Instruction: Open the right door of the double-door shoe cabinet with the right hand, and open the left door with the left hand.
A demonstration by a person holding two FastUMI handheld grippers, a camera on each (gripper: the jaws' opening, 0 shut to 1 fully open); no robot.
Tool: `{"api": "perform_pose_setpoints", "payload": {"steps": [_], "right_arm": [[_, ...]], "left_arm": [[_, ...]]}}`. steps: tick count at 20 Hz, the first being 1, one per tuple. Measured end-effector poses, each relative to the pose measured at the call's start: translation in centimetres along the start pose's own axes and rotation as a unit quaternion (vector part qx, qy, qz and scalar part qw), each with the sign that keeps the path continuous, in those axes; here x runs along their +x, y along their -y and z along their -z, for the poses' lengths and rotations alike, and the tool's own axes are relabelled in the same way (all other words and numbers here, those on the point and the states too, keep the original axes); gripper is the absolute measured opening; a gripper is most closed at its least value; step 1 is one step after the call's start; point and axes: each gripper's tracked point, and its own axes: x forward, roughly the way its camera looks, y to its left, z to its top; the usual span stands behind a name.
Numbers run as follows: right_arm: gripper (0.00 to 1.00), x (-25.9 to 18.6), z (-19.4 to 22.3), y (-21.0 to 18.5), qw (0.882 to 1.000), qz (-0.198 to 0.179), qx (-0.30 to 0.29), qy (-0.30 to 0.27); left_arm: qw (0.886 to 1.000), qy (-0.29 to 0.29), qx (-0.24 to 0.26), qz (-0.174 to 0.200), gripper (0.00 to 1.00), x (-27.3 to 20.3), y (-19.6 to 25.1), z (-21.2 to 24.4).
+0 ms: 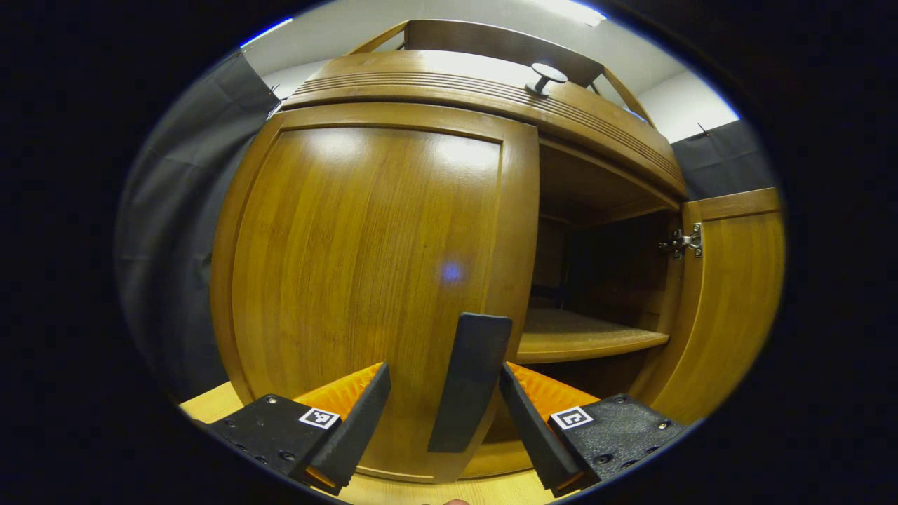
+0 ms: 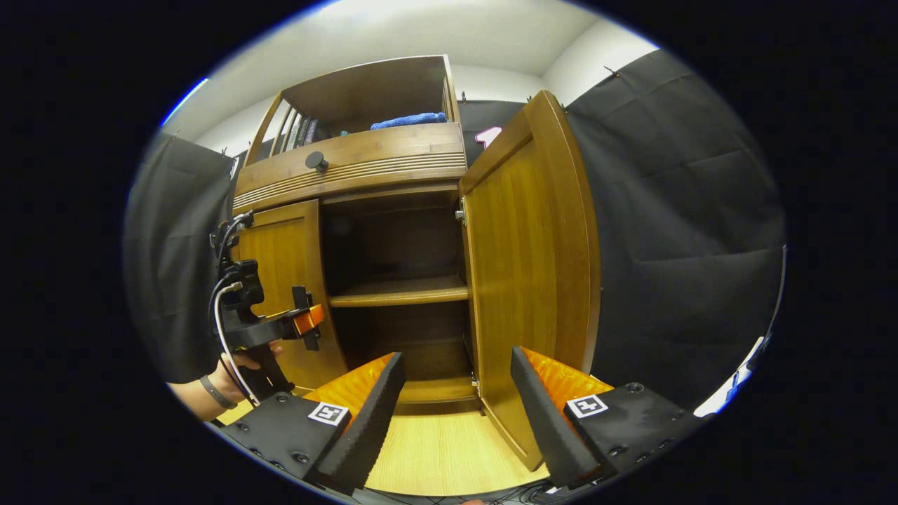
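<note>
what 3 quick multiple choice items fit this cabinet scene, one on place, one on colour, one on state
1. Where is the left gripper?
A. at the left door's handle
B. on top of the cabinet
C. inside on the shelf

2. What colour is the cloth on the upper shelf?
A. red
B. blue
C. white

3. What state is the right door in?
A. shut
B. open wide
C. removed

Answers: 1 A, the handle stands between its open fingers; 2 B, it shows blue; 3 B, it is swung out, baring the inner shelf.

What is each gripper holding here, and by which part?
Nothing. The left gripper is open around the left door's handle, not gripping it. The right gripper is open, holding nothing, before the opened right door.
</note>
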Motion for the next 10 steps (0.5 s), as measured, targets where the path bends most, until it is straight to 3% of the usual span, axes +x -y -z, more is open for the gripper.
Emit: {"api": "perform_pose_setpoints", "payload": {"steps": [6, 8, 10], "right_arm": [[0.89, 0.3, -0.5, 0.4, 1.000, 0.004, -0.008, 0.006], [0.89, 0.3, -0.5, 0.4, 1.000, 0.003, -0.012, 0.005], [0.89, 0.2, -0.4, 0.4, 1.000, 0.003, -0.015, 0.003]], "left_arm": [[1.000, 0.003, 0.003, -0.002, 0.88, 0.3, -0.4, -0.1], [1.000, 0.001, -0.003, 0.017, 0.84, 0.1, 0.3, -0.3], [0.999, 0.000, -0.015, 0.046, 0.65, 0.0, 1.8, -0.4]]}}
